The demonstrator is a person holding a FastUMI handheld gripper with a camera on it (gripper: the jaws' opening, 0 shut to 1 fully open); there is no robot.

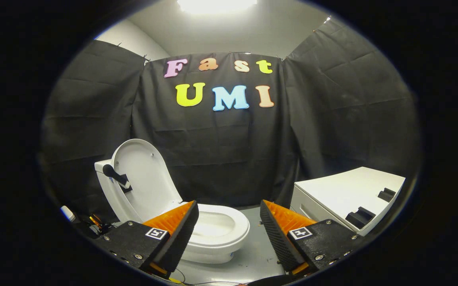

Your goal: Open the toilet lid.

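Both gripper (229, 222) fingers spread apart; toilet lid (143, 174) stands raised.

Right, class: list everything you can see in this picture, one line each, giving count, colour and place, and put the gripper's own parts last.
toilet: one, white, on the floor just beyond the left finger, bowl open.
toilet lid: one, white, raised upright against the tank.
handle: one, black, fixed on the lid's inner face.
cabinet: one, white, beyond the right finger, with two black blocks on top.
floor: grey, between the toilet and the cabinet.
ceiling light: one, bright white, overhead.
small items: a few, white and orange, on the floor beside the toilet; too small to identify.
gripper: one, black with orange fingers, open, holding nothing.
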